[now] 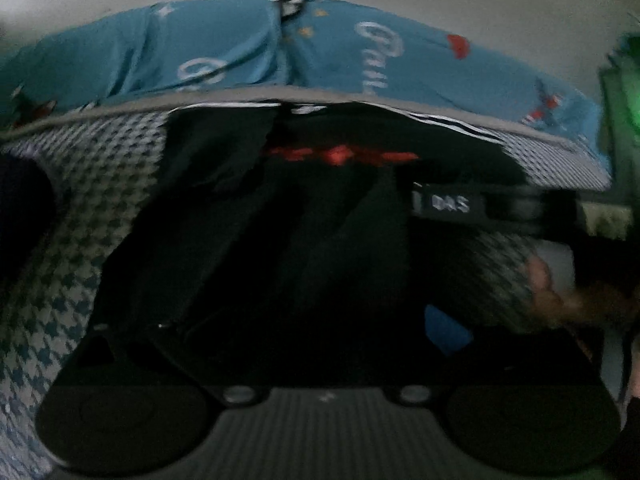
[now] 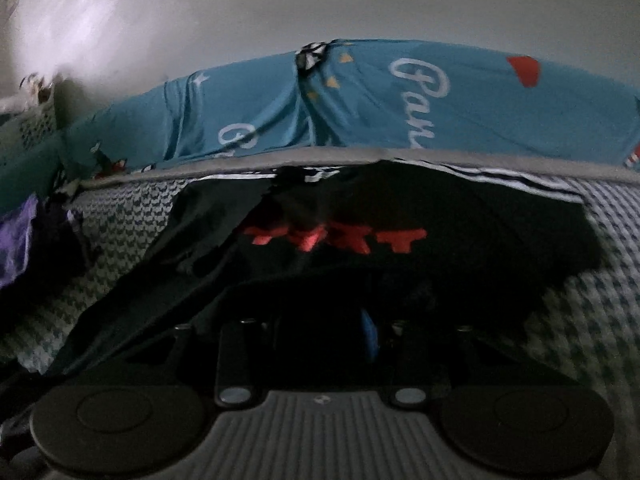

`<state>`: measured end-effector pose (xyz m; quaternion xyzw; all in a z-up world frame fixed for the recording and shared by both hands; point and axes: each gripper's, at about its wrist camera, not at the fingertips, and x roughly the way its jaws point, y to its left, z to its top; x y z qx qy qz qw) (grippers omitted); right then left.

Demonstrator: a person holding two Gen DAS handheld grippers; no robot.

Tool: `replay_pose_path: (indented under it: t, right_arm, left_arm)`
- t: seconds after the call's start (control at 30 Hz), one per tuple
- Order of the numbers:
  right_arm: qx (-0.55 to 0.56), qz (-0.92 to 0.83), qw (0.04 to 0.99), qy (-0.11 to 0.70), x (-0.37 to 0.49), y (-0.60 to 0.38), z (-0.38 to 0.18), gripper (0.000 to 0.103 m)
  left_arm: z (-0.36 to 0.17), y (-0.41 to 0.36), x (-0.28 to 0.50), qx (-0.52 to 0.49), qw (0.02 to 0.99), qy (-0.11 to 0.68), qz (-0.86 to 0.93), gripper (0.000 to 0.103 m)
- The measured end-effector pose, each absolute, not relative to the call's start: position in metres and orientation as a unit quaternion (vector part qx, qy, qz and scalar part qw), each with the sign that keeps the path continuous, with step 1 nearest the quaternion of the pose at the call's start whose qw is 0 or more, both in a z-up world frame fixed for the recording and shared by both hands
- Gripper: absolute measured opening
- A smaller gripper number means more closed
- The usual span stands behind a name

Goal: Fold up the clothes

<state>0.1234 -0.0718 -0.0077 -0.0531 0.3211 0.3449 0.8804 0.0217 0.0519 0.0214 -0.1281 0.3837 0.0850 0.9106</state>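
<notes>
Black garment (image 2: 360,216) with red lettering spread on houndstooth bedcover (image 2: 120,216).

A black fabric garment with red block lettering across it (image 2: 336,240) lies rumpled and creased on a blue-and-white houndstooth bedcover (image 2: 132,220), its striped black-and-white edge toward the far side.

A bed covered in blue-and-white houndstooth fabric (image 2: 580,320) carries a black garment with red lettering (image 2: 460,220), spread flat across its middle. Along the far edge lies a teal printed sheet with white script (image 2: 260,104). A purple cloth (image 2: 16,240) sits at the left.
</notes>
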Motion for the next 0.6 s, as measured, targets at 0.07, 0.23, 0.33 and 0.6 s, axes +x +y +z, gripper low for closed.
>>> replay_pose_path:
  t: [0.07,0.23,0.33,0.6]
  right_arm:
    - [-0.058,0.351,0.876,0.325,0.13,-0.066,-0.009,0.037]
    - [-0.055,0.364,0.865,0.341,0.147,-0.057,-0.011,0.041]
    - [0.006,0.37,0.852,0.369,0.157,-0.072,-0.005,0.042]
    - [0.057,0.357,0.844,0.397,0.152,-0.118,-0.001,0.042]
  left_arm:
    - [0.02,0.069,0.025,-0.16,0.903,0.387,0.098,0.103]
    - [0.011,0.093,0.03,-0.194,0.889,0.392,0.135,0.103]
    - [0.011,0.097,0.032,-0.191,0.888,0.391,0.148,0.103]
    - [0.008,0.117,0.032,-0.219,0.878,0.387,0.18,0.103]
